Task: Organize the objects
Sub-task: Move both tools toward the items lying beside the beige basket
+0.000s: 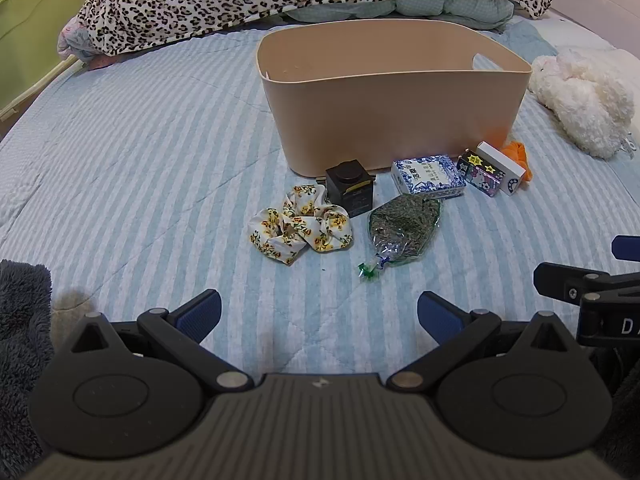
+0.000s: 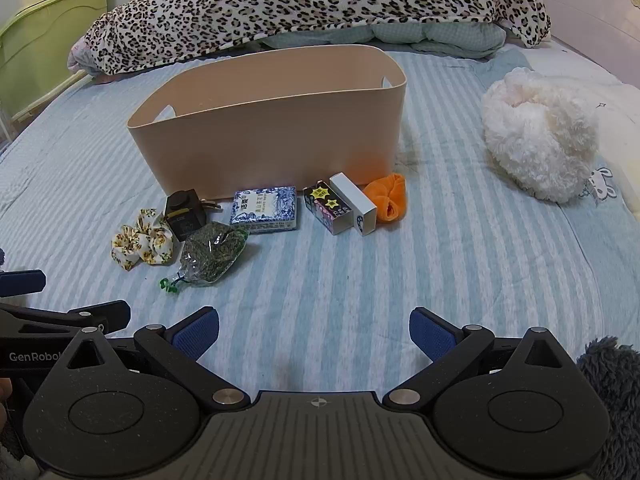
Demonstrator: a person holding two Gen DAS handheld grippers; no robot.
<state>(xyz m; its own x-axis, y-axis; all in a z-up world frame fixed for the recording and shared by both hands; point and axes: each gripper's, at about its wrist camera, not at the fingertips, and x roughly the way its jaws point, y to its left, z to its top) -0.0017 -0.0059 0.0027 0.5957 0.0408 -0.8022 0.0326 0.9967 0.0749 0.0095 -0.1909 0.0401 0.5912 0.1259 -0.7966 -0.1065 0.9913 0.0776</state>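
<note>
The small things lie in a loose row on the quilted striped bed (image 2: 400, 280), just in front of the smooth tan bin (image 2: 272, 136), handy for loading: floral scrunchie (image 1: 300, 228), crinkly bag of dried leaves (tea, perhaps) (image 1: 404, 224), cardboard boxes. Left gripper (image 1: 319, 314) and right gripper (image 2: 314, 330) hover short of them, jaws apart, holding nothing.
</note>
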